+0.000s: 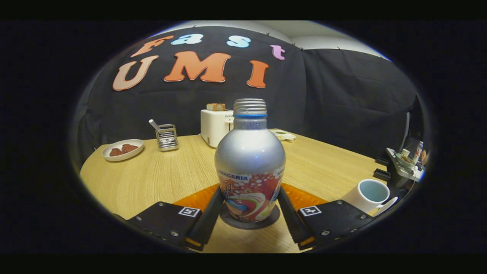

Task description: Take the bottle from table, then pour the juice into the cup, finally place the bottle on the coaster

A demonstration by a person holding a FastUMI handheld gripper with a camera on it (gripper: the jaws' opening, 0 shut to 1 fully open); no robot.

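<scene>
Table (159, 179) of light wood stands before a wall of black cloth. On it, far back, are a toaster (215, 125), a wire rack (166, 137) and a plate (122, 149). The bottle (250, 167) stands upright on a dark coaster (249, 222), between the fingers of the gripper (249, 207). Both fingers touch its lower sides, a narrow opening. A cup (368, 194) stands just beside the right finger.
</scene>
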